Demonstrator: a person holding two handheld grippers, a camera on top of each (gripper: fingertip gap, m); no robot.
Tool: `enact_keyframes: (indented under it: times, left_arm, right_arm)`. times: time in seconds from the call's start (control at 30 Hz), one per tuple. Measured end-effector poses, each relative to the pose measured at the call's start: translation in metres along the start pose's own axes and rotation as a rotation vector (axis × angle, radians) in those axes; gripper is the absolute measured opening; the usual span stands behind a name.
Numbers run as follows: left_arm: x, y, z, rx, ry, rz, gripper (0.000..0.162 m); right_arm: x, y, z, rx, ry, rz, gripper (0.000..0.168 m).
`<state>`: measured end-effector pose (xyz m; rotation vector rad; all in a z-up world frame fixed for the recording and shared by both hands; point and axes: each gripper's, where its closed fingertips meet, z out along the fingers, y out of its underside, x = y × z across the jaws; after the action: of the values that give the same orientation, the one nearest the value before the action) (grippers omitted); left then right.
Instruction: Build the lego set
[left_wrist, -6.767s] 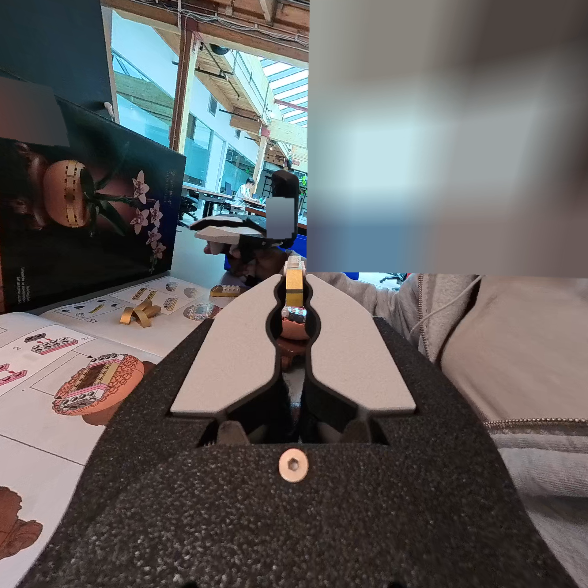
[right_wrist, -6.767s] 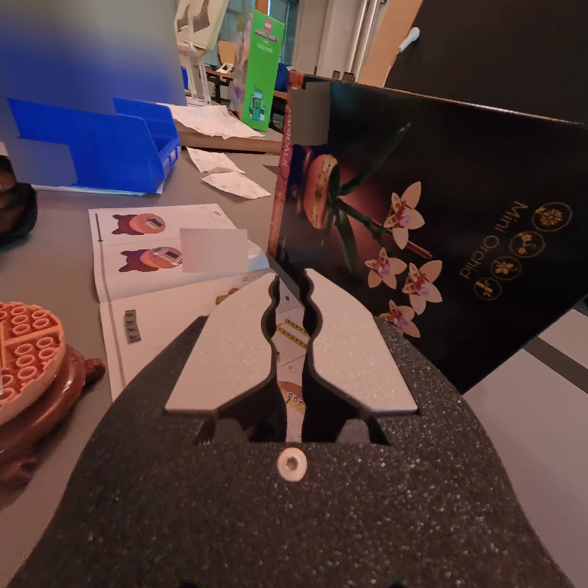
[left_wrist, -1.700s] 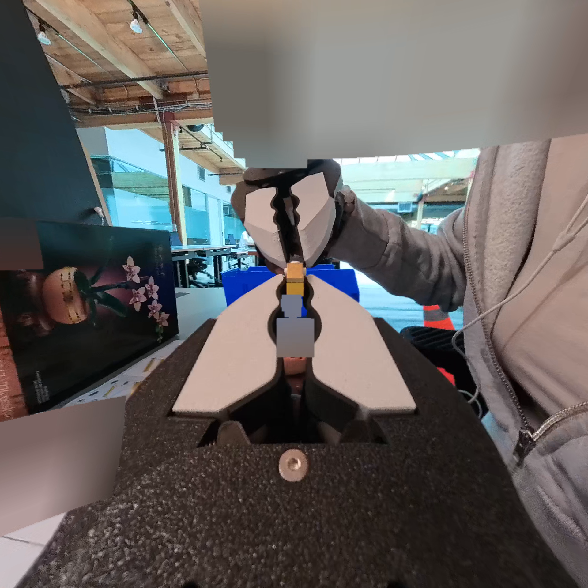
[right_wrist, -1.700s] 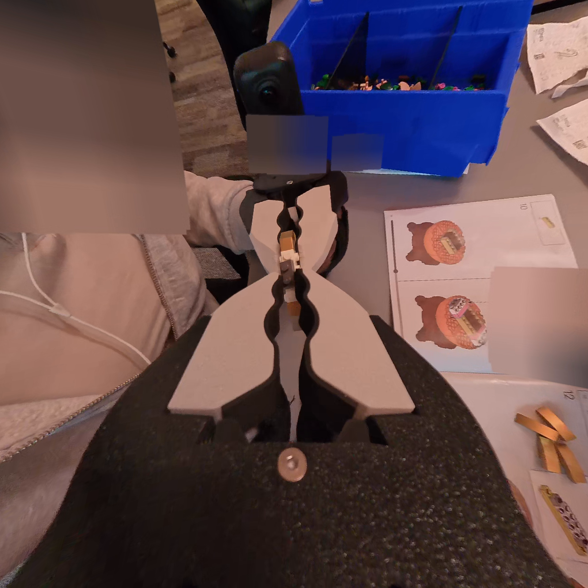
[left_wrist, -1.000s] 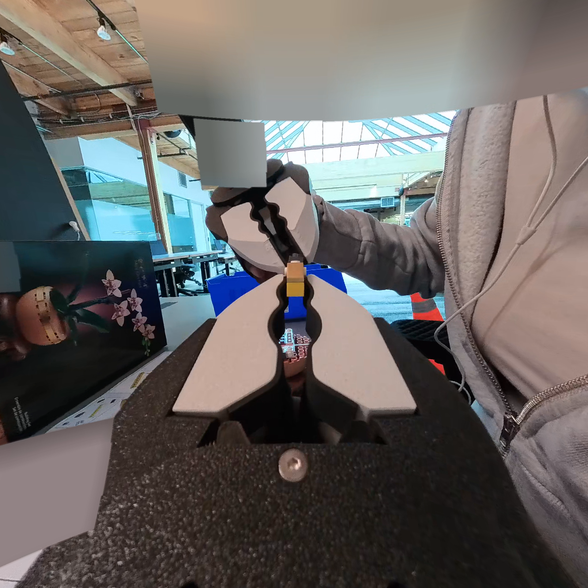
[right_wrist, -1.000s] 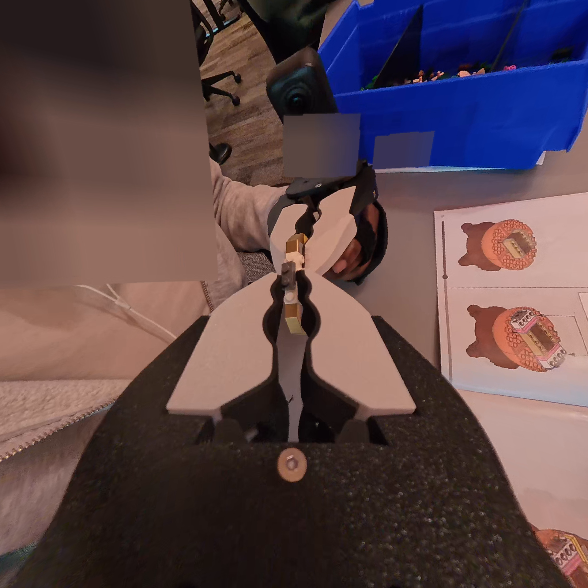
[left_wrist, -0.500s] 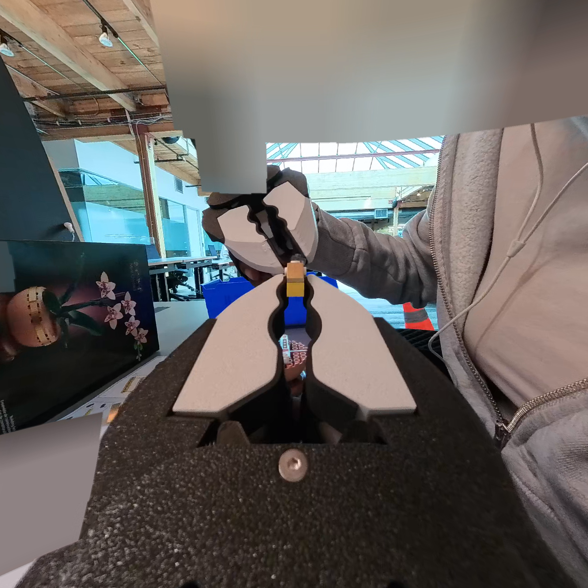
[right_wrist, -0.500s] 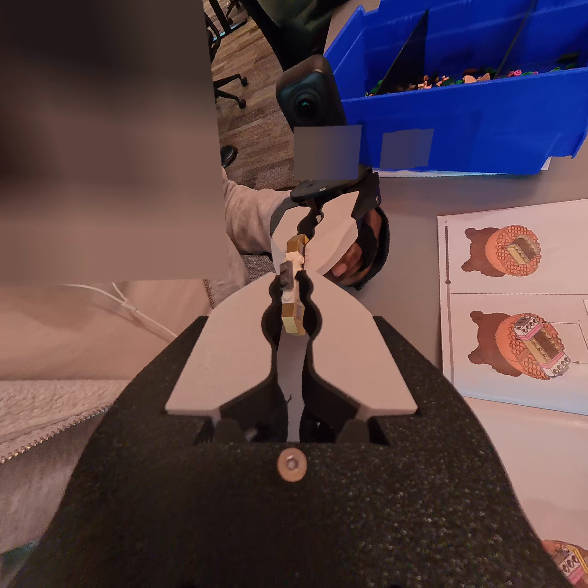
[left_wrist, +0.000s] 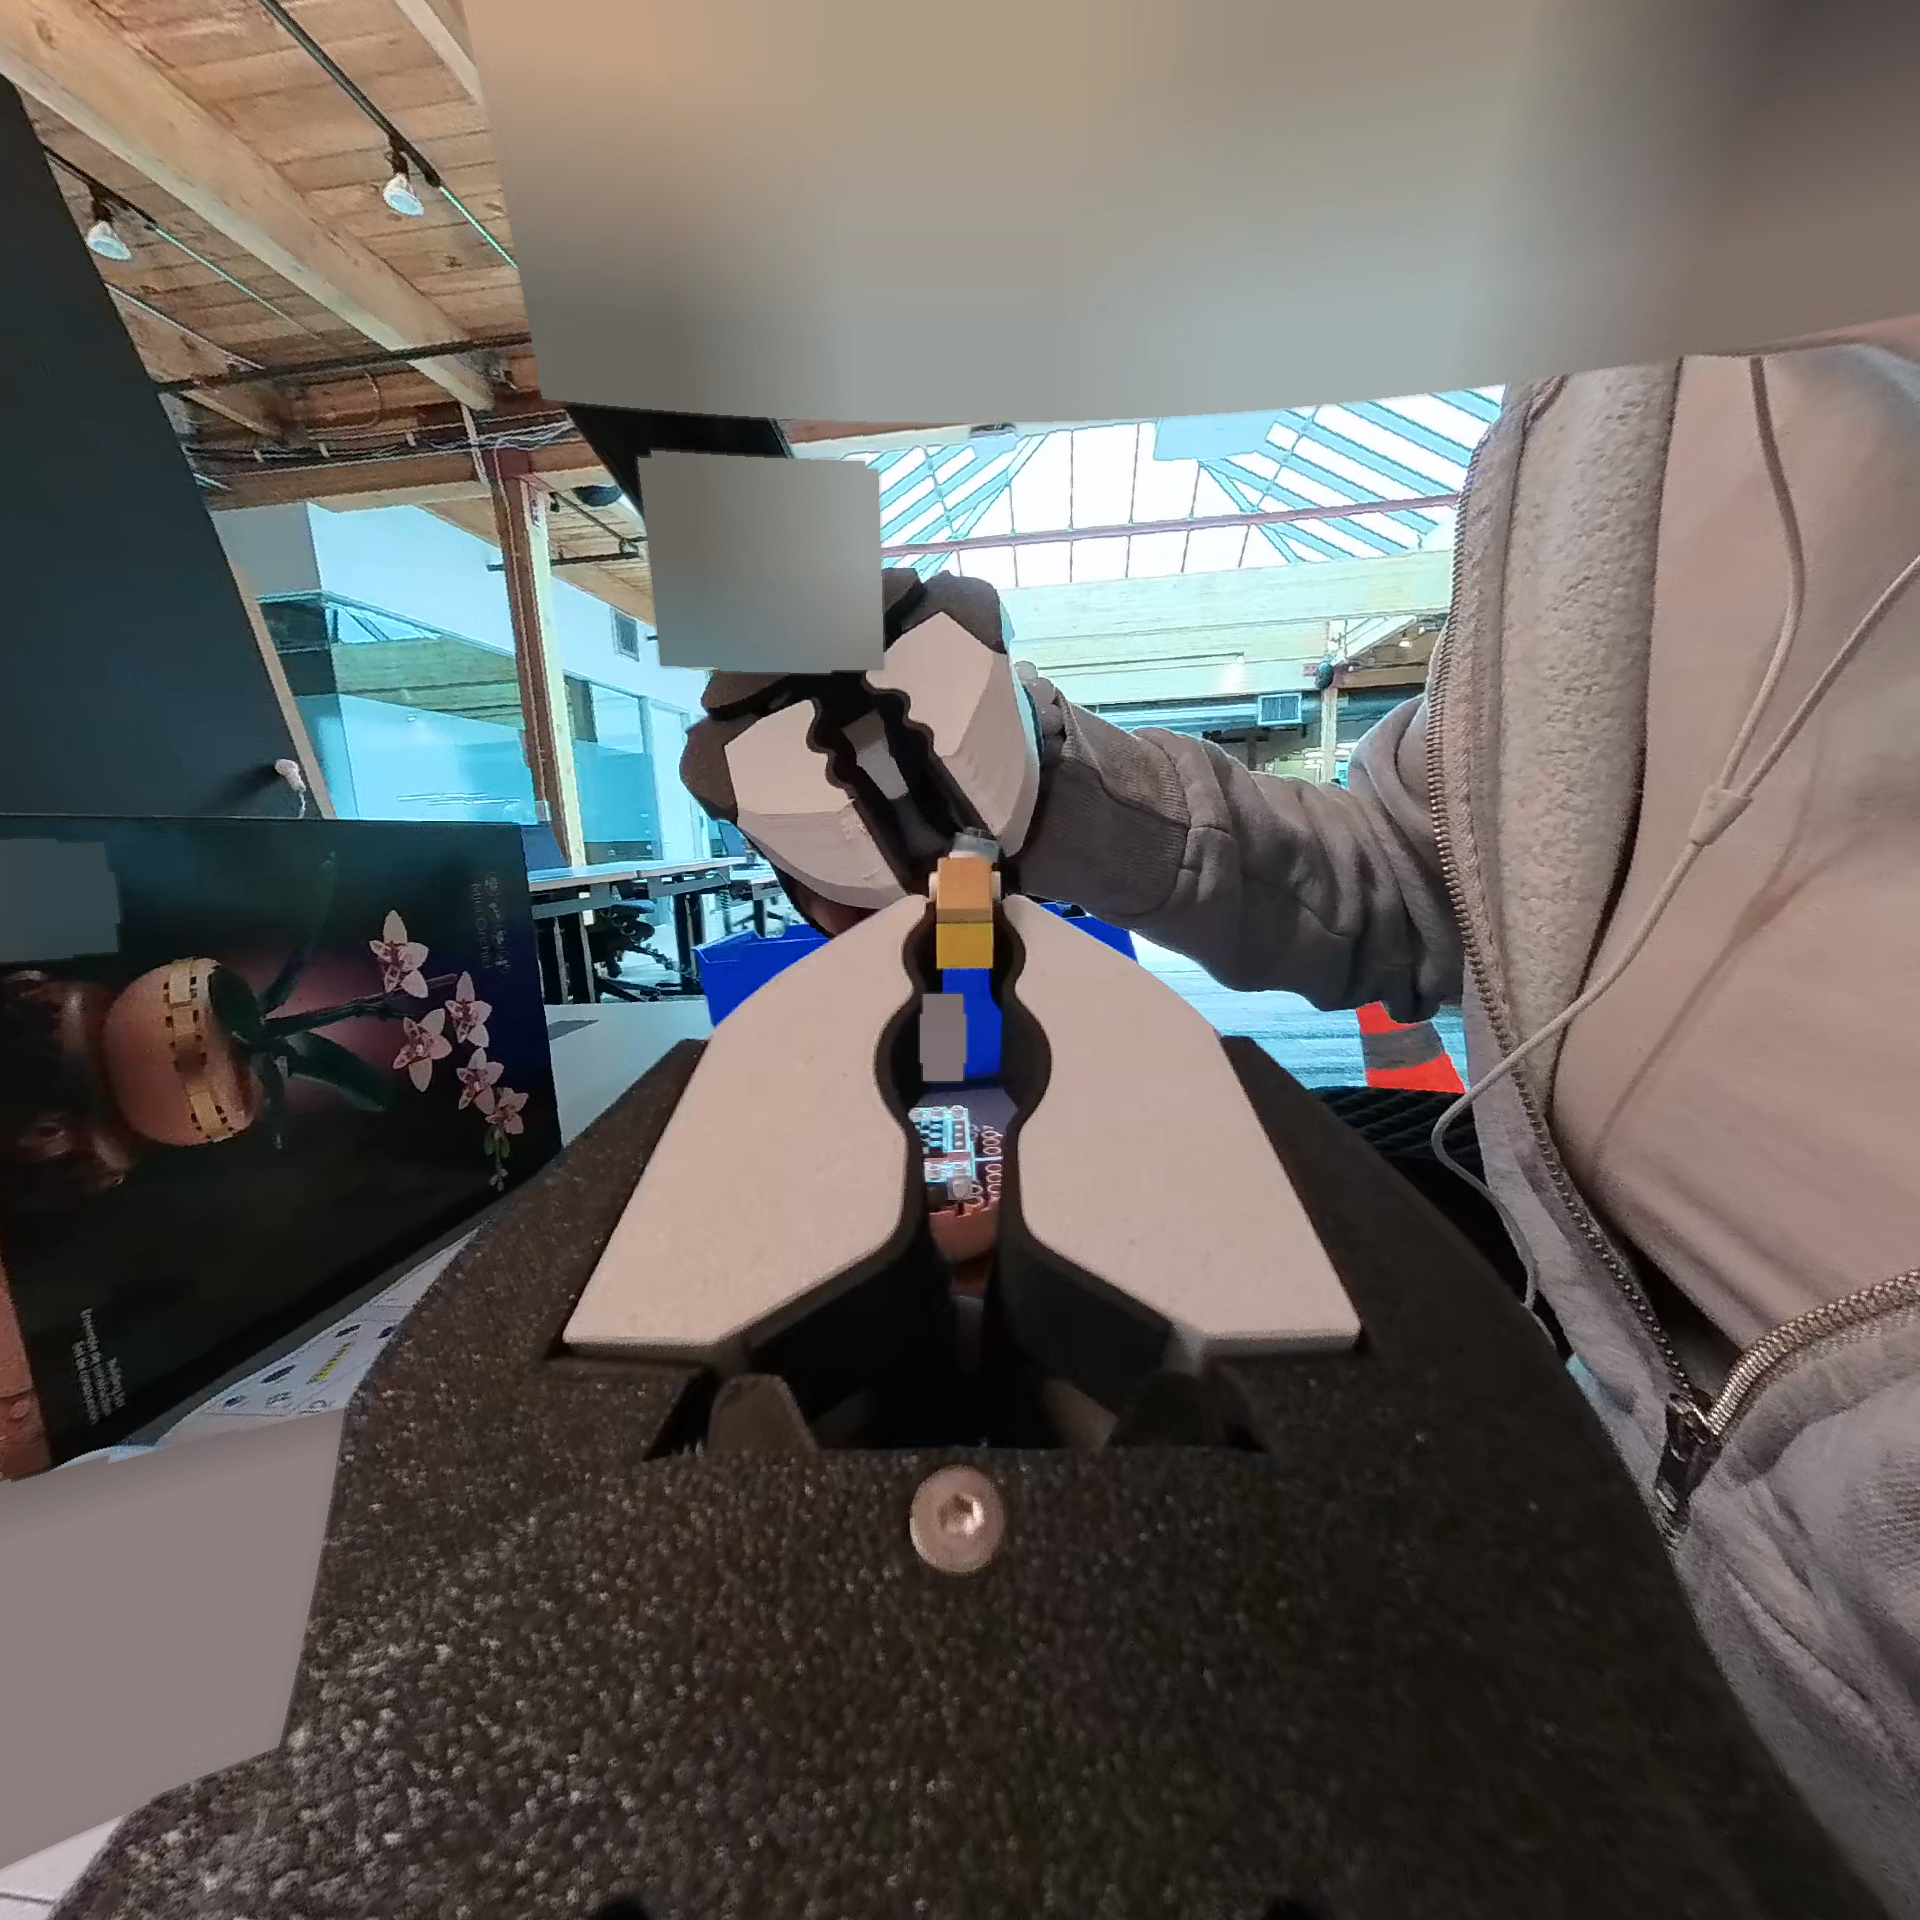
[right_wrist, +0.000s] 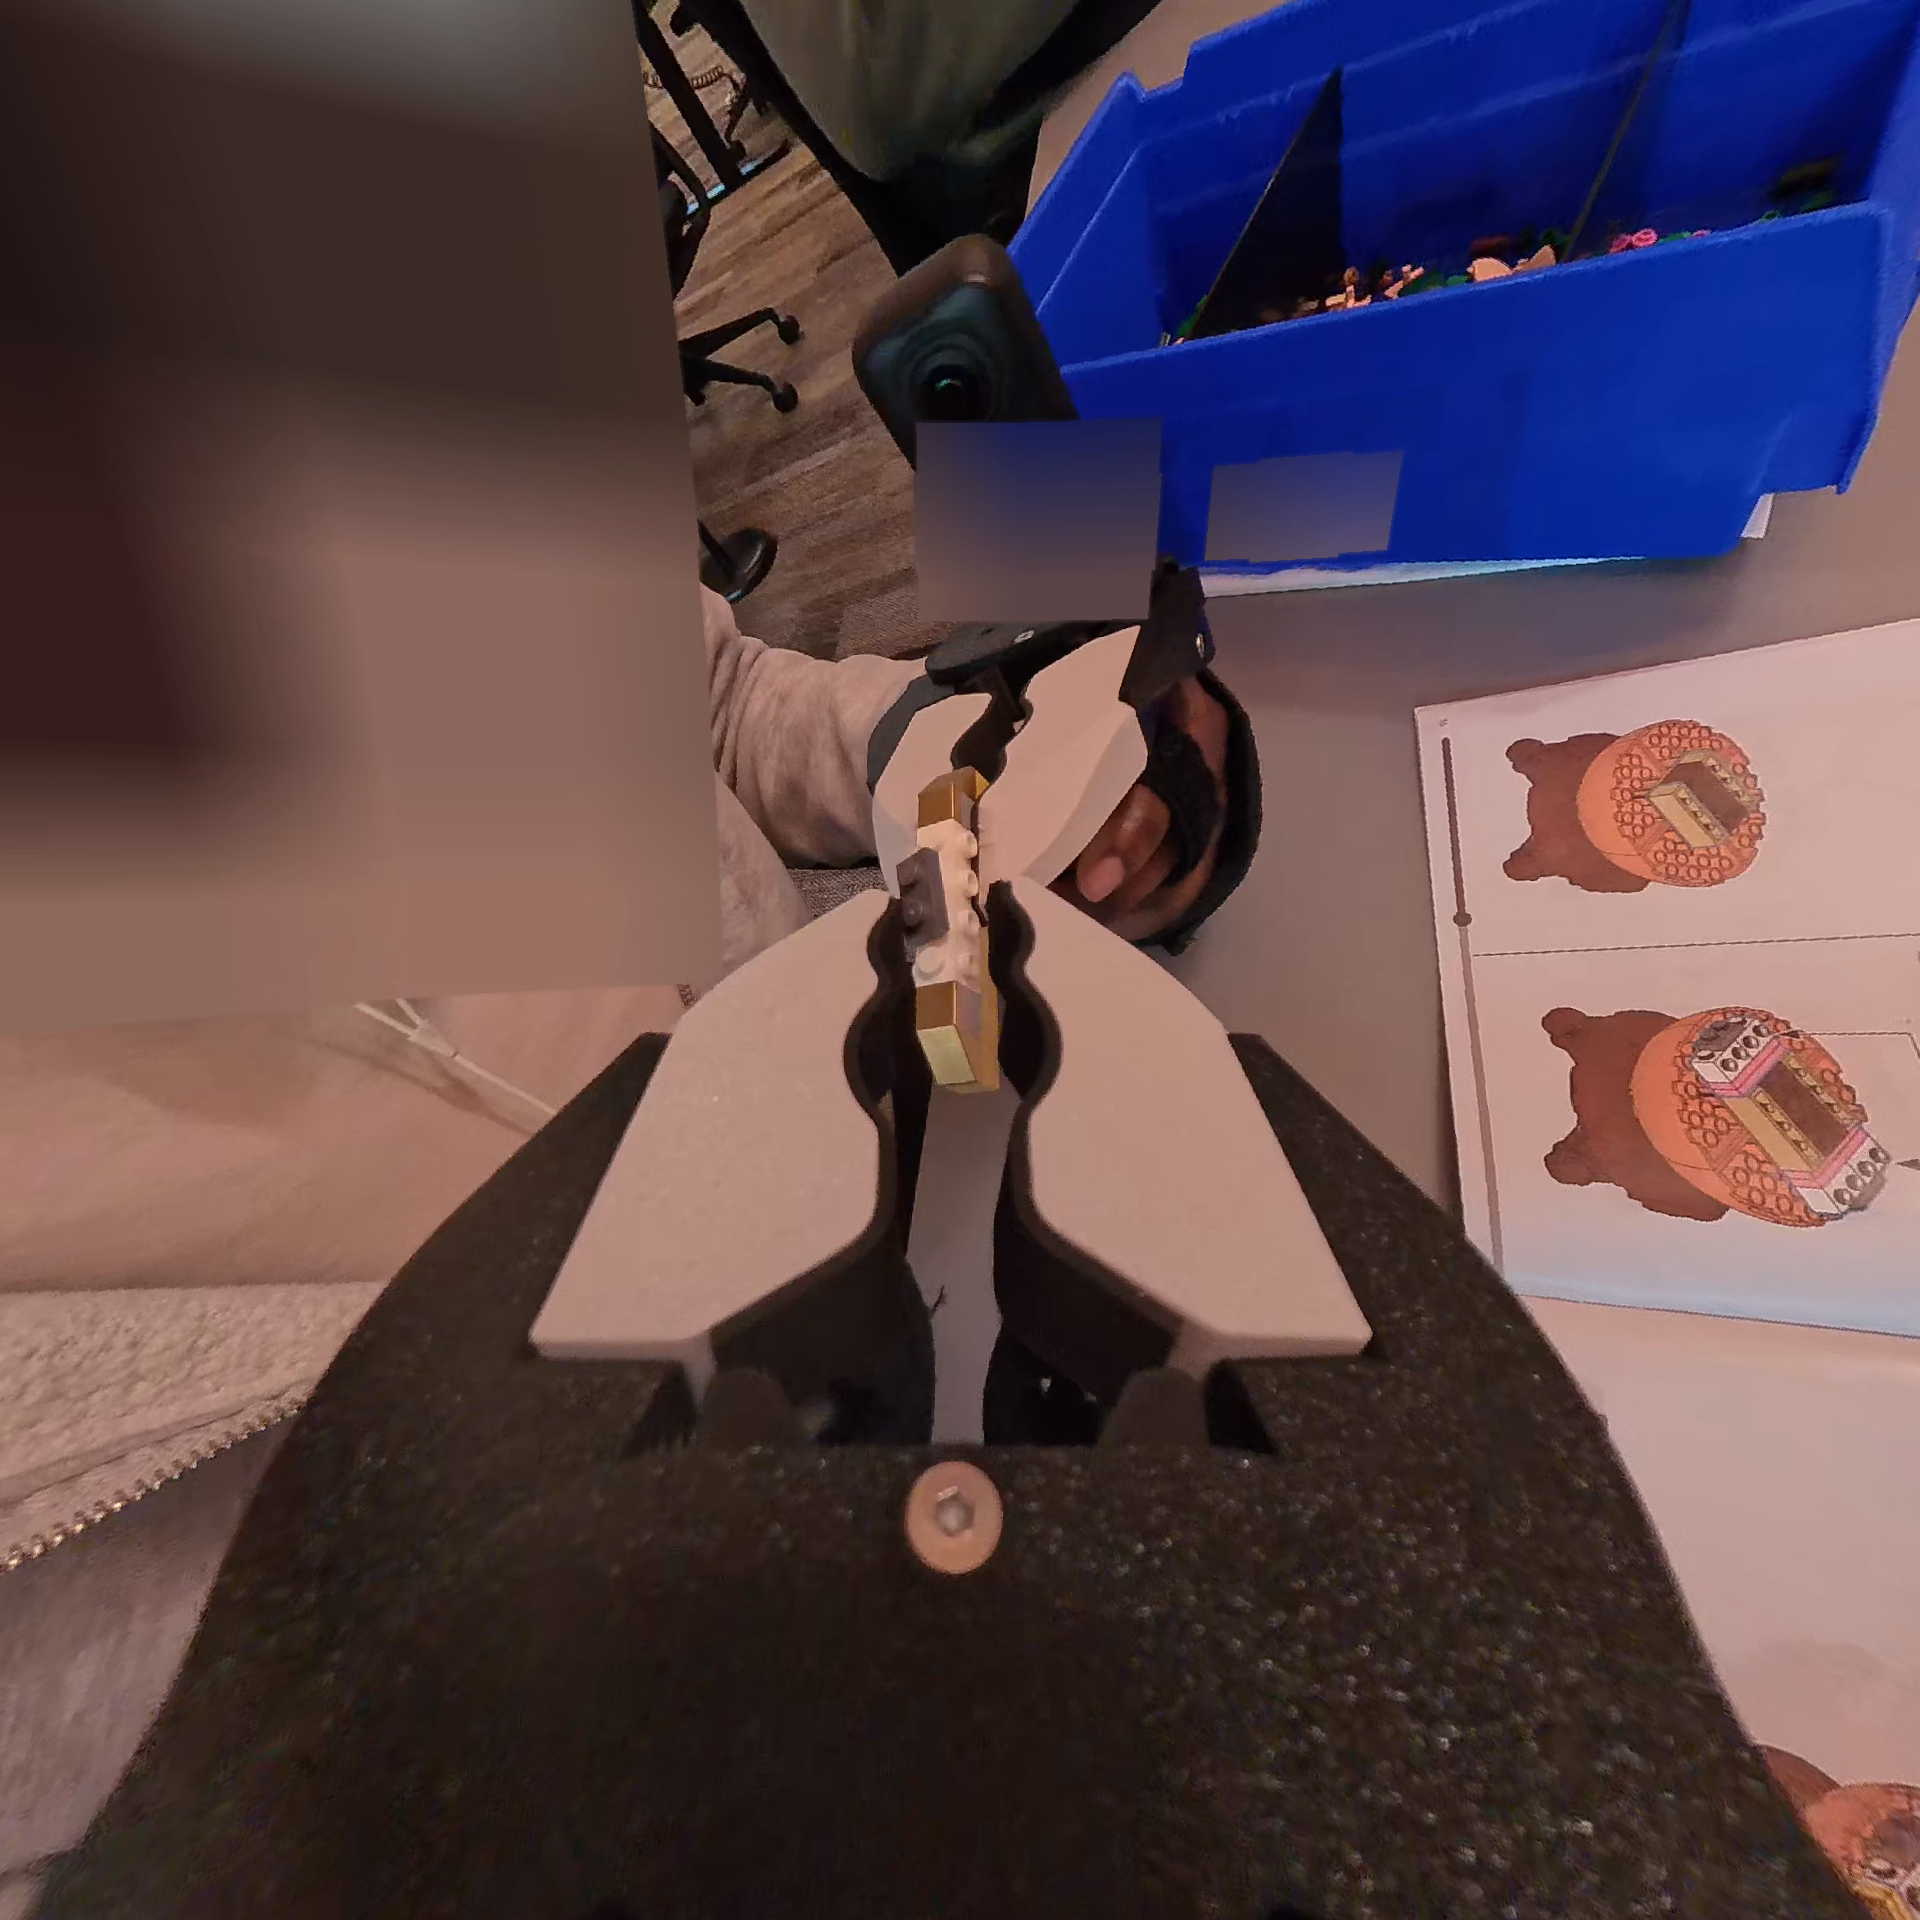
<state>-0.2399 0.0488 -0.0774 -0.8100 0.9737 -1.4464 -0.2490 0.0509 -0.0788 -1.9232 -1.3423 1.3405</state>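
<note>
Right wrist view, taking the largest things first: the counter (right_wrist: 1351, 665) runs ahead and to the right of the right tool (right_wrist: 982, 904), carrying a blue parts bin (right_wrist: 1558, 395) far ahead with many loose pieces in it, and an open instruction booklet (right_wrist: 1683, 1278) just to the right, its pages picturing a round brown-and-orange pot base. A corner of that built pot base (right_wrist: 1860, 1860) shows at the lower right, behind the tool's tips. In the left wrist view the set's dark box (left_wrist: 270, 1091) stands to the left of the left tool (left_wrist: 964, 909).

Between the two tools, held up off the counter, is a small sub-assembly (right_wrist: 951, 935): a gold bar with white plates and a little grey piece stacked on it. Both tools are pinched narrow on it, one at each end, tips nearly meeting.

I judge the build to be at an early to middle stage. The pot base exists, and this little stack is being pressed together. It has not yet been seated in the base, and the bin suggests plenty remains.
</note>
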Motion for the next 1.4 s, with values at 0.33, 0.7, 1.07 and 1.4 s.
enact_keyframes:
  times: [0.33,0.7,1.07,1.4]
  left_arm:
    - [-0.004,-0.002,-0.001,0.006,-0.033,0.033,0.007]
    - [-0.006,-0.002,-0.002,0.007,-0.044,0.025,0.007]
    - [-0.036,0.004,-0.022,-0.123,-0.184,0.059,0.007]
    - [-0.049,-0.003,-0.047,-0.221,-0.355,0.088,0.008]
  right_arm:
    - [0.004,-0.006,-0.003,0.066,0.006,0.063,0.012]
    - [0.005,-0.002,0.002,0.024,0.018,0.047,0.011]
    - [0.033,0.002,-0.015,0.066,0.182,-0.049,0.012]
    - [0.03,0.079,-0.014,-0.225,0.736,-0.094,0.017]
